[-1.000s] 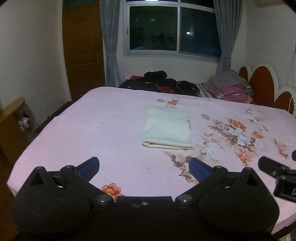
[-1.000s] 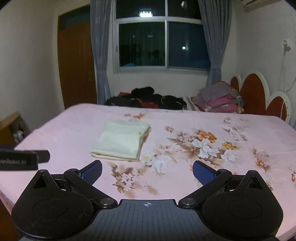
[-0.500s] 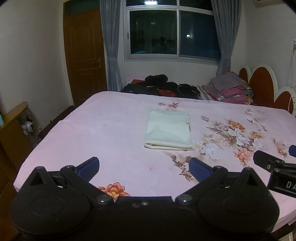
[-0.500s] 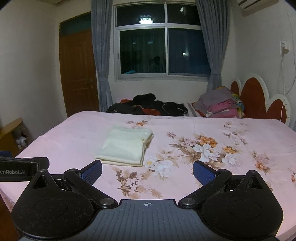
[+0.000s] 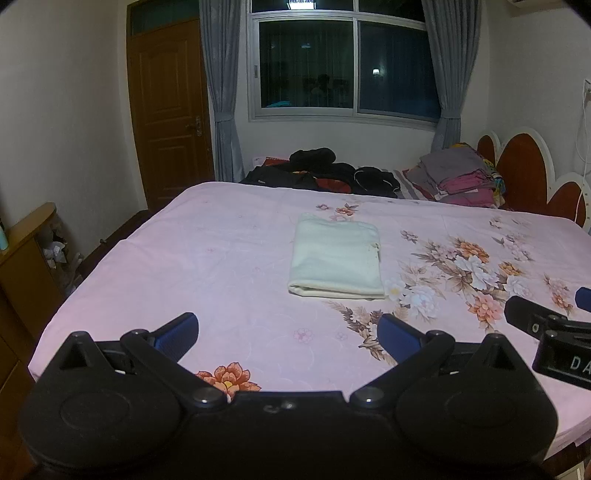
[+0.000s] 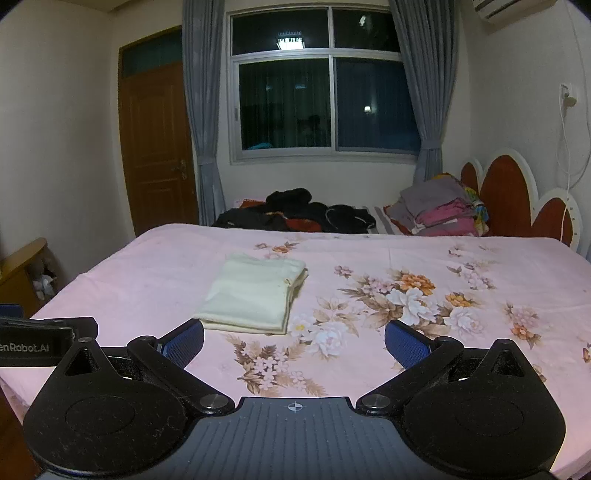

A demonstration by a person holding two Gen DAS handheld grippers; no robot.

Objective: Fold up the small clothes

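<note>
Bedroom interior at night. A bed point(image 5: 207, 258) with a pink floral sheet fills the foreground; its scalloped red-and-white headboard point(image 6: 517, 199) stands at the right. The far white wall carries a dark sliding window point(image 6: 321, 107) flanked by grey curtains point(image 6: 201, 110), reflecting a ceiling light point(image 6: 290, 40). A brown wooden door point(image 5: 168, 122) stands at the left, a wooden cabinet point(image 5: 22, 258) nearer, and an air conditioner point(image 6: 496, 9) upper right
</note>
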